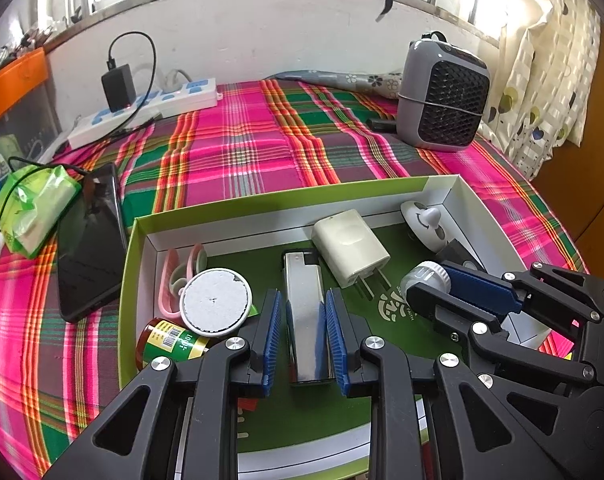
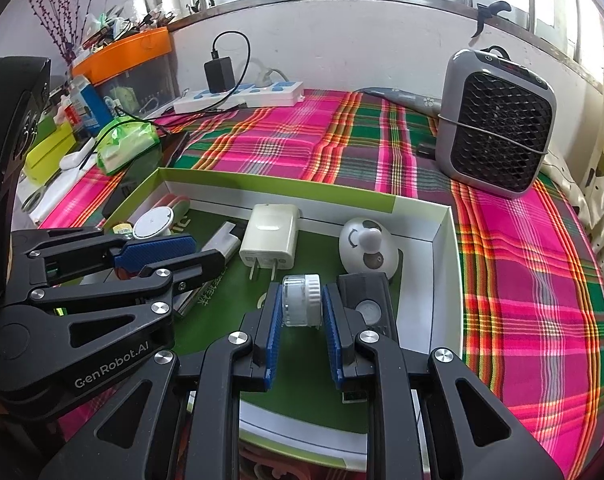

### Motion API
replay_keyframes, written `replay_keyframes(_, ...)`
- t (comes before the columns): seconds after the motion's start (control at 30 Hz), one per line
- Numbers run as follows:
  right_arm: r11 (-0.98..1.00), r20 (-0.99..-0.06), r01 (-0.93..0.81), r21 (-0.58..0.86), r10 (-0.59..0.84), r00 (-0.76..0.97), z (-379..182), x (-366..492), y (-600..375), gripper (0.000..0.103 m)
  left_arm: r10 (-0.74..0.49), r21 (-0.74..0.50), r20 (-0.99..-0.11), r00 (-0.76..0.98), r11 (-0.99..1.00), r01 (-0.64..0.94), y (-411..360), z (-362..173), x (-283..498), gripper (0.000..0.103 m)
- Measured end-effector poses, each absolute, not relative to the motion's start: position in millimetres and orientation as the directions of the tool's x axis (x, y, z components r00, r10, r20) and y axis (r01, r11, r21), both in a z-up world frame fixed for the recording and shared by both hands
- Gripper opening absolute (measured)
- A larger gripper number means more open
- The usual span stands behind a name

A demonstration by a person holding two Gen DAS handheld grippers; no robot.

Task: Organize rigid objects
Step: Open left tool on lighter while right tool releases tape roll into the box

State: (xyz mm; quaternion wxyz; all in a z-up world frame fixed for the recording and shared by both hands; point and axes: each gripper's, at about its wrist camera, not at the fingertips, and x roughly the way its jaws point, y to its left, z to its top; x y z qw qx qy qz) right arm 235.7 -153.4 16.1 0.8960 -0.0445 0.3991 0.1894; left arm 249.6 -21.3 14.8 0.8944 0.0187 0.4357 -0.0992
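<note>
A pink, green and orange plaid cloth (image 1: 241,152) lies under a lime-edged, green-floored box (image 1: 261,208) holding a cream charger (image 1: 350,248) and silver lighter (image 1: 304,320).

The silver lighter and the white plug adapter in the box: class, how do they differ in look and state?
The lighter is long, narrow and shiny metal; the plug adapter is squat, matt and cream-white. The lighter lies between the pads of the left gripper; the adapter lies free, with no gripper around it. The adapter has two bare prongs; the lighter has none. Both lie on the box's green floor.

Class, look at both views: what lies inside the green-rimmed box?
Inside the box: white charger, silver lighter between the left gripper pads, small jar between the right gripper pads, white disc. The box's near end is covered by the grippers.
</note>
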Motion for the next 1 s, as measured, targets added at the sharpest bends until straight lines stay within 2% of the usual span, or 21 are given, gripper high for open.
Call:
replay_keyframes(0.17, 0.925, -0.731, -0.374, 0.073, 0.305, 0.611, 16.1, 235.7, -153.2, 0.021, -0.160, -0.051, -0.784, 0.600, 0.980, 0.194, -21.4, 14.3, 250.2, 0.023)
replay_keyframes(0.5, 0.926, -0.721, -0.366, 0.087, 0.313, 0.618, 17.1, 233.7, -156.1, 0.034, -0.166, -0.061, -0.780, 0.604, 0.980, 0.191, -18.5, 16.2, 249.0, 0.028)
replay_keyframes(1.0, 0.940, -0.699, -0.334, 0.073, 0.287, 0.655, 25.5, 222.4, -163.3, 0.035, -0.174, -0.066, -0.757, 0.629, 0.979, 0.191, -16.7, 28.6, 230.6, 0.032)
